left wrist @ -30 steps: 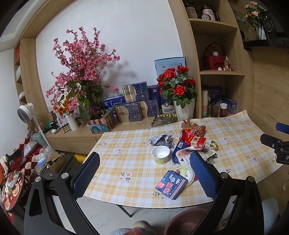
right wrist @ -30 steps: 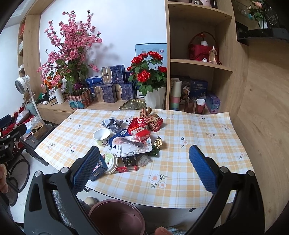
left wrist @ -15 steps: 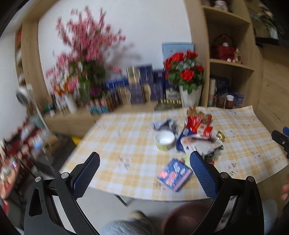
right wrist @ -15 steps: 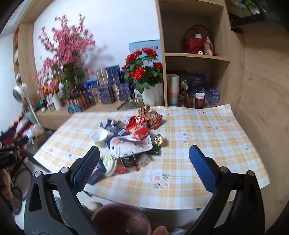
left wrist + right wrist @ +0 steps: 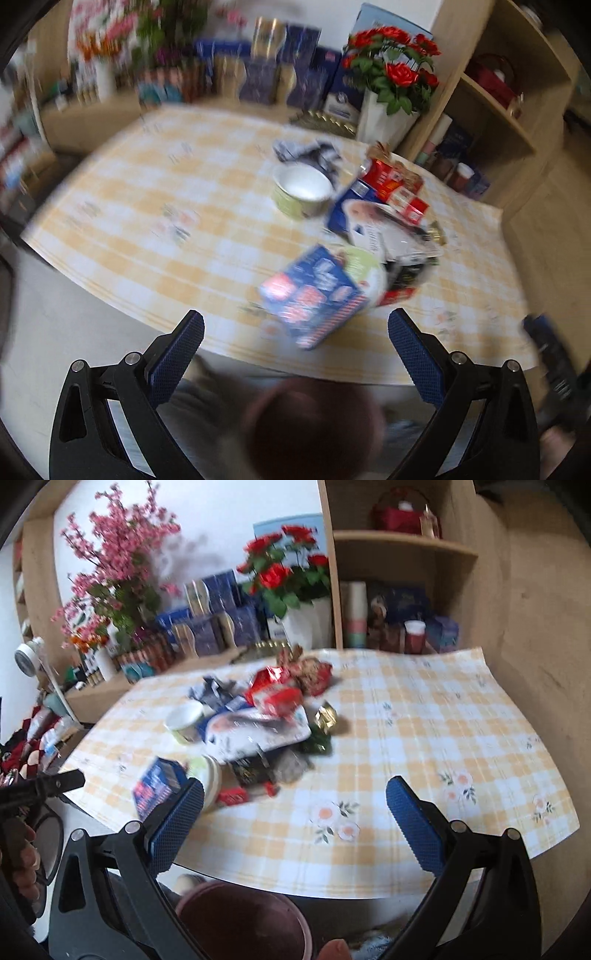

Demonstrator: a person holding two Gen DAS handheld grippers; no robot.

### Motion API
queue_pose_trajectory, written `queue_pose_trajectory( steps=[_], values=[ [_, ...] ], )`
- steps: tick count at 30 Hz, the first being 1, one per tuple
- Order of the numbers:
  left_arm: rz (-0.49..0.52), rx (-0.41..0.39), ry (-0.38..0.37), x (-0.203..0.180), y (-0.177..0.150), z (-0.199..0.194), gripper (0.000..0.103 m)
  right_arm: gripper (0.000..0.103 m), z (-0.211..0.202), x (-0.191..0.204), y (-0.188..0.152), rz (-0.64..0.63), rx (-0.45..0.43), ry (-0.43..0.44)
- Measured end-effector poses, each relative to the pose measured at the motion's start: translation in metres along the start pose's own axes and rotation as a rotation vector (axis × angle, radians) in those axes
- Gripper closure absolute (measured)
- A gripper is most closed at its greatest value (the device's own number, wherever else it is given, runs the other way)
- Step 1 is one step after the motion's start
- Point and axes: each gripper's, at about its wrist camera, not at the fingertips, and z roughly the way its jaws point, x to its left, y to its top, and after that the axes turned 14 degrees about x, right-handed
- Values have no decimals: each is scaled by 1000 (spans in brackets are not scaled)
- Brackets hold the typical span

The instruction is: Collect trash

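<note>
Presently, both the left gripper [image 5: 295, 332] and right gripper [image 5: 294, 799] are held released; the blue box [image 5: 314, 295] is seen at frame centre, just above the left gripper.

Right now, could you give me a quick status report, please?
Left gripper and right gripper open, empty. Trash pile untouched on table. Blue box nearest left; unobstructed.

A table covered in yellow-and-white checked cloth [image 5: 424, 738] carries a heap of trash toward its left half: a white paper cup [image 5: 183, 722], a blue printed carton [image 5: 314, 295] at the near edge, red snack wrappers [image 5: 280, 690], and crumpled gold foil [image 5: 325, 716].
</note>
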Motion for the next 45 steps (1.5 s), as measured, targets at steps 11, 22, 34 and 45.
queue_pose_trajectory(
  steps=[11, 22, 34, 45],
  values=[
    [-310, 120, -143, 15, 18, 94, 5, 6, 52, -26, -3, 29, 80, 18],
    [-345, 143, -83, 13, 42, 126, 5, 6, 85, -31, -7, 14, 136, 22],
    [-196, 60, -45, 15, 40, 87, 20, 27, 119, 13, 18, -169, 76, 137],
    [-108, -44, 30, 16, 40, 50, 20, 37, 161, 58, 46, -287, 67, 120]
  ],
)
